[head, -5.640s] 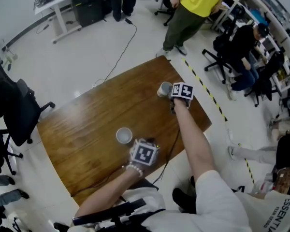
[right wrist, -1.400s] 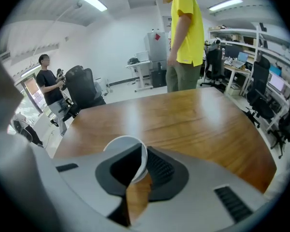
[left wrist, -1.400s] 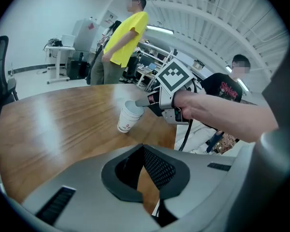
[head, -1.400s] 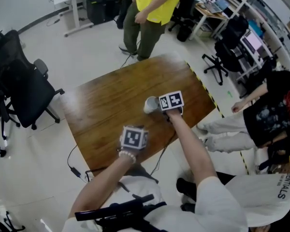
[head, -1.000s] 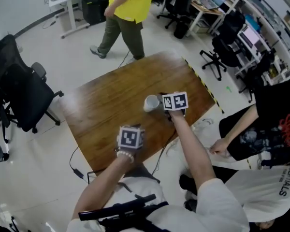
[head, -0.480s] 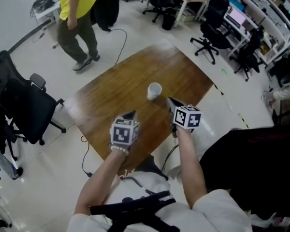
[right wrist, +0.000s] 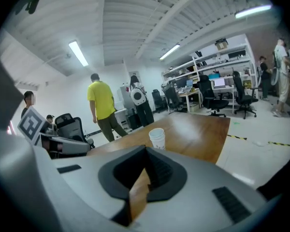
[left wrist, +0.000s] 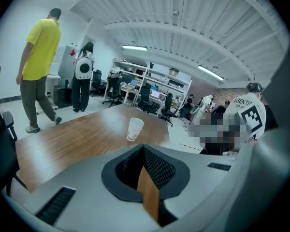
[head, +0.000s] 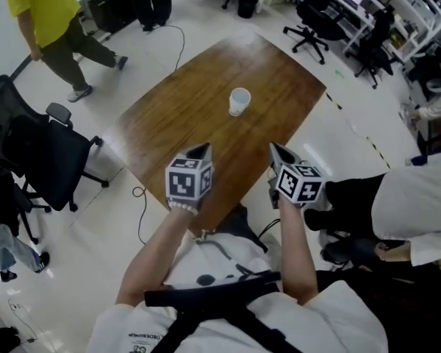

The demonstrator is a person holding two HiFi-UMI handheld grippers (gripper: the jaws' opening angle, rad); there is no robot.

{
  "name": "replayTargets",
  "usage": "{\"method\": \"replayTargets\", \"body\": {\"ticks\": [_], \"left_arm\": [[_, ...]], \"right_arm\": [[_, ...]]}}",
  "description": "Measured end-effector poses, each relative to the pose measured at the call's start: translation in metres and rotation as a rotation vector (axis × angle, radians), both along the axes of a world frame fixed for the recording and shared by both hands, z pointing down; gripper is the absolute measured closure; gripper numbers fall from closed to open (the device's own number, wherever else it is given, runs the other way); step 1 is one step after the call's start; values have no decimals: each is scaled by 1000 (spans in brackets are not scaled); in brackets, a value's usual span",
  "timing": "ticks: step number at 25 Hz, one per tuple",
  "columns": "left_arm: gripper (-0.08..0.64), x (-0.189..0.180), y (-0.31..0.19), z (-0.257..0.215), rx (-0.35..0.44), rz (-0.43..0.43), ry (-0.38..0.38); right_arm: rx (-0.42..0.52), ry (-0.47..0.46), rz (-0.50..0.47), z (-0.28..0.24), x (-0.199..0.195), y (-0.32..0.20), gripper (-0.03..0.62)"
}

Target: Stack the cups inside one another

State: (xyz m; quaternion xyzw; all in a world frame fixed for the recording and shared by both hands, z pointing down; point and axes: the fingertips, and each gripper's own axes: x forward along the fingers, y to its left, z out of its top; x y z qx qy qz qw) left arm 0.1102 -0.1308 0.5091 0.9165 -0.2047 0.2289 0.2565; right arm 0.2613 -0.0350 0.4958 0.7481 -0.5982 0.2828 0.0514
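One white paper cup (head: pixel 239 101) stands upright and alone on the wooden counter (head: pixel 176 123), toward its far side. No second loose cup shows in any view, so I judge the nesting done and this the finished stack. Both the left gripper (head: pixel 201 151) and the right gripper (head: pixel 276 150) hover over the near edge, well apart from the cup. The left jaws are pressed together on nothing. The right jaws have just been closing and meet with nothing between them. Nothing looks left to do.
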Motion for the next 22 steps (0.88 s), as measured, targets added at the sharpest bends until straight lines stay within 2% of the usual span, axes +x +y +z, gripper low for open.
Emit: {"method": "replayTargets", "body": {"ticks": [5,9,22], "left_arm": [[565,-8,8,7,19,8,14],[565,-14,10,9,40,41,15],[565,4,26,15,21,32,-6]], "right_arm": [[-2,-1,21,27,-20,23,591],[15,-10,50,27,-34,27,591],[14,-25,56,24,-18,47,591]]}}
